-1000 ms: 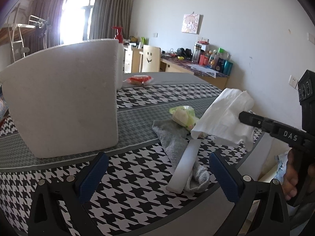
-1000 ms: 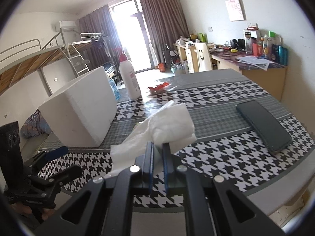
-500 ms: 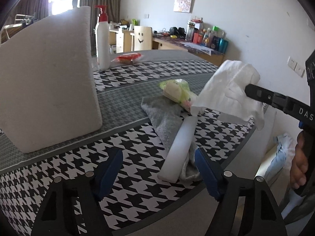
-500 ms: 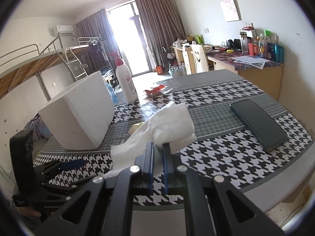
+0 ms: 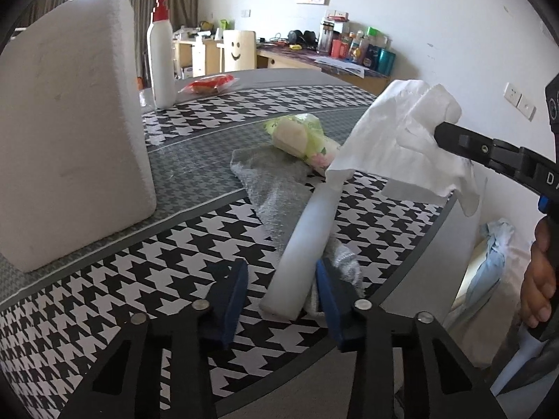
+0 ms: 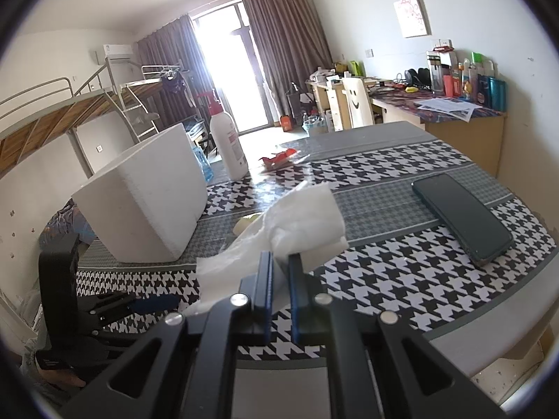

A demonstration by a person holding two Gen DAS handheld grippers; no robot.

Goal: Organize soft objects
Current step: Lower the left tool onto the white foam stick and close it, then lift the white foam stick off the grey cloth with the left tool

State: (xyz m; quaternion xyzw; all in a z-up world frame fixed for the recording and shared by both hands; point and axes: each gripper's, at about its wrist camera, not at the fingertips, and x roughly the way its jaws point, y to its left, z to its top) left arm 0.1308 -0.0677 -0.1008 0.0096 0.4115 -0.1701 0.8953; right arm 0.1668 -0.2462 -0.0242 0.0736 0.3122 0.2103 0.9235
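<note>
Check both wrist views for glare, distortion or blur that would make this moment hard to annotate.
Right wrist view: the balcony window is blown out and throws glare on the table; the white tissue in the right gripper is still legible. Left wrist view: evenly lit, strong fisheye bending of the foam block; the foam stick by the left gripper stays sharp.

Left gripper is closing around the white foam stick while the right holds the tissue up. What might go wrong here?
1. The white foam stick lies on the grey towel, so the left gripper may pinch cloth too.
2. The white tissue, pinched at one edge by the right gripper, could tear or slip.
3. The stick sits near the table edge and might roll off.
</note>
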